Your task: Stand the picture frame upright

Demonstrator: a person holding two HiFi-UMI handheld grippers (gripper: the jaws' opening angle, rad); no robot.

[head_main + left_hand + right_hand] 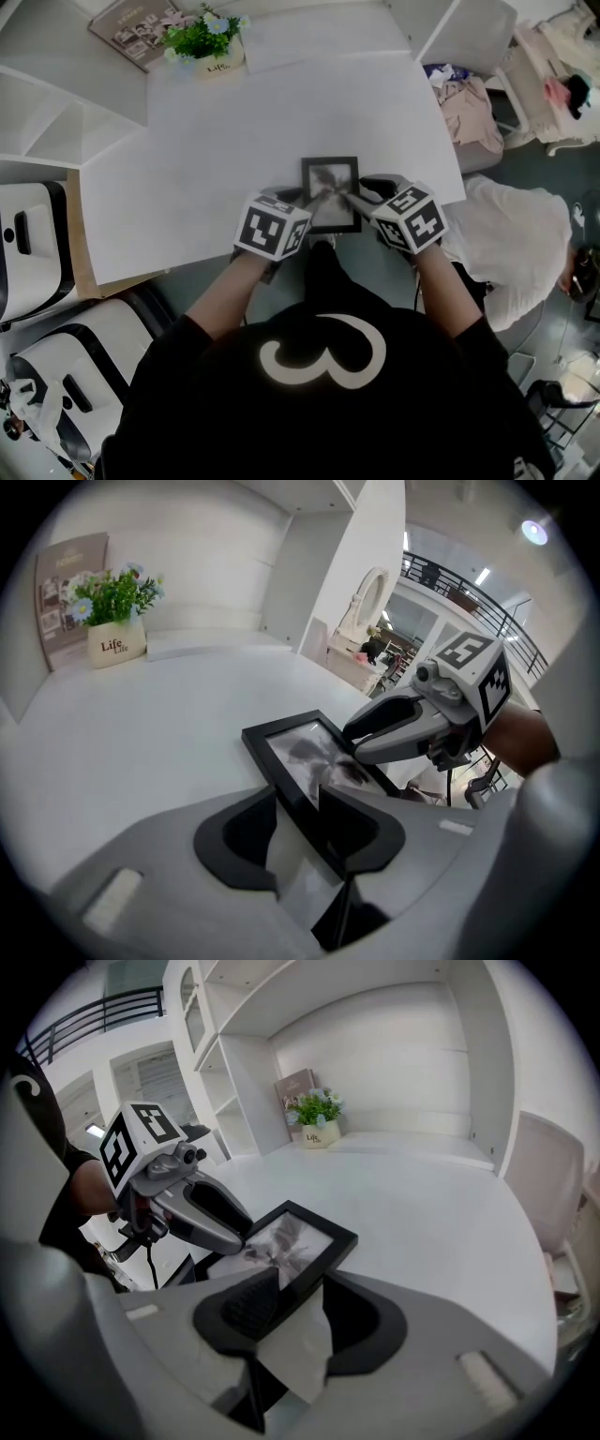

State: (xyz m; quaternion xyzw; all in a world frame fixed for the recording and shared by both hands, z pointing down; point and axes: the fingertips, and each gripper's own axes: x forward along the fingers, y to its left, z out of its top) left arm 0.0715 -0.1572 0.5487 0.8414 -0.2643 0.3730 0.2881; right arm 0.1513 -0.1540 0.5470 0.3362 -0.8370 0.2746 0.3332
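Observation:
A small black picture frame point(330, 192) with a dark print lies at the near edge of the white table point(234, 141). My left gripper point(300, 200) is shut on its left side, and the black border runs between the jaws point(298, 803). On the opposite side, my right gripper point(354, 200) is shut on the frame point(295, 1237). A white flap point(295, 1344) hangs under the frame inside the right gripper point(300, 1283). Each gripper view shows the other gripper across the frame: the right gripper point(394, 728) and the left gripper point(202, 1208).
A potted plant point(206, 42) and a leaning book point(136, 28) stand at the table's far left. White shelving point(47, 122) flanks the left side. A chair with clothes point(473, 108) and a person in white point(516, 244) are to the right.

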